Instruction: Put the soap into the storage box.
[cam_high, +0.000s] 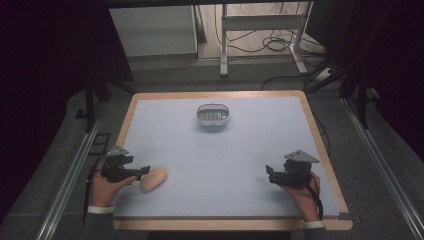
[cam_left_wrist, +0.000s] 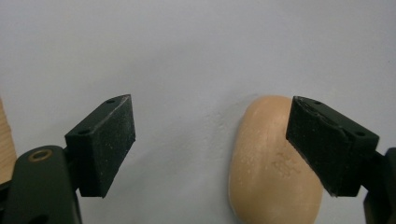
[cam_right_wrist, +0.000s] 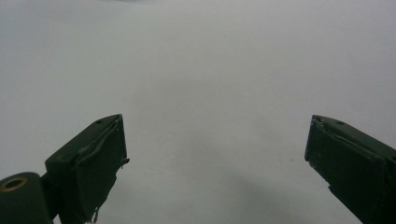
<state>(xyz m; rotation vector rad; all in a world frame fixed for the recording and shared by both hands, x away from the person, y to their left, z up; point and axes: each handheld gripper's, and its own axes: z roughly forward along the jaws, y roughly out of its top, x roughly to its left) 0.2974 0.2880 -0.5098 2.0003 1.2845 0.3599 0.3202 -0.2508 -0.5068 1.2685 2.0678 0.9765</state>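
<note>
The soap bar (cam_high: 153, 179) lay near the surface's (cam_high: 250, 150) front left corner, the left gripper (cam_high: 145, 172) spread wide around it, the right gripper (cam_high: 269, 174) equally wide near the right edge, a soap dish (cam_high: 213, 115) toward the back edge.

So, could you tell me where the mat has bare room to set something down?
The middle of the mat is bare, between the soap dish and both grippers. It is crowded only near the left gripper, beside the soap.

Soap (cam_high: 153, 179) near-left on table (cam_high: 250, 150), dish (cam_high: 213, 115) far-centre
</note>
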